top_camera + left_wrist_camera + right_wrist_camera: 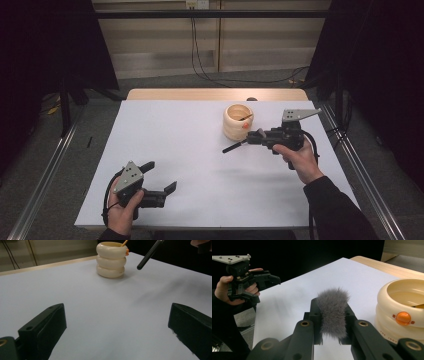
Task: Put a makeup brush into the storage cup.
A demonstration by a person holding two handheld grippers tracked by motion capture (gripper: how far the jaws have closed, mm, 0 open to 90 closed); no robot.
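My right gripper (256, 136) hovers over the right half of the white table, just beside a cream ringed holder (238, 121). It is shut on a brush: the grey fluffy head (333, 315) sits squeezed between the jaws, and the black handle (233, 147) pokes out toward the table's middle. That handle tip (147, 257) hangs in the air near the holder (111, 260). The holder (402, 307) has an orange button (403, 318) and a thin stick (245, 118) leaning inside. My left gripper (161, 176) rests near the front left, open, with nothing between its jaws.
White sheet (190, 165) covers the table, with a wooden strip (215, 94) along the far edge. Metal rails (362, 170) run down both sides. Dark curtains stand at left and right; cables hang on the back wall.
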